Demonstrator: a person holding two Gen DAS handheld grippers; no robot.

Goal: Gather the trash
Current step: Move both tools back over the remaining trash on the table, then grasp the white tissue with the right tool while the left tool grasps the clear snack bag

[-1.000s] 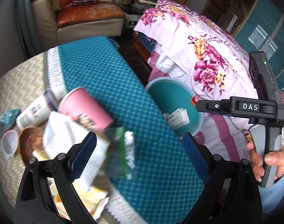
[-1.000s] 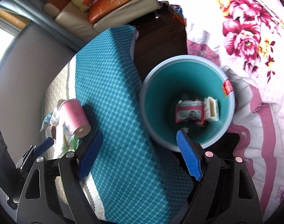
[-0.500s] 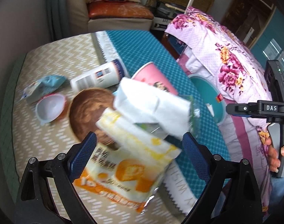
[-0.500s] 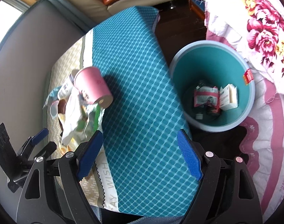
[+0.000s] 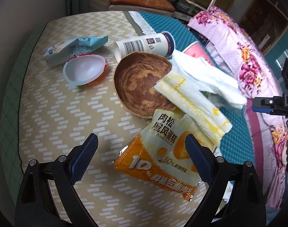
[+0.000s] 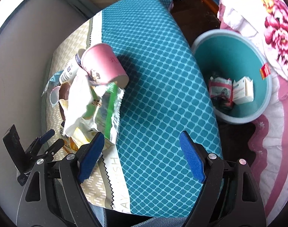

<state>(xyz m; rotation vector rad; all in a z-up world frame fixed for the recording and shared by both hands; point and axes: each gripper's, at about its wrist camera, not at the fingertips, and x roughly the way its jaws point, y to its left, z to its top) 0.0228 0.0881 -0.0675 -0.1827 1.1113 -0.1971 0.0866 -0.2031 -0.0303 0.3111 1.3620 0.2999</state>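
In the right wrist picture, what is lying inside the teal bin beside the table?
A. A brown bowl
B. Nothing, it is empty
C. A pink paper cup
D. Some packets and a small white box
D. The teal bin holds a crumpled pink-and-white packet and a small white box at its bottom; the pink paper cup and the brown bowl are on the table.

Trash pile mid-table near the beige/teal cloth seam: orange snack bag [image 5: 159,162] flat, torn open, nearest the front edge. Stained white tissue [image 5: 193,102] draped over a brown bowl [image 5: 140,83]. Pink cup [image 6: 104,64] and white tube [image 5: 144,44] on their sides. Bin [image 6: 231,75] on the floor off the table's right edge, cartons inside.
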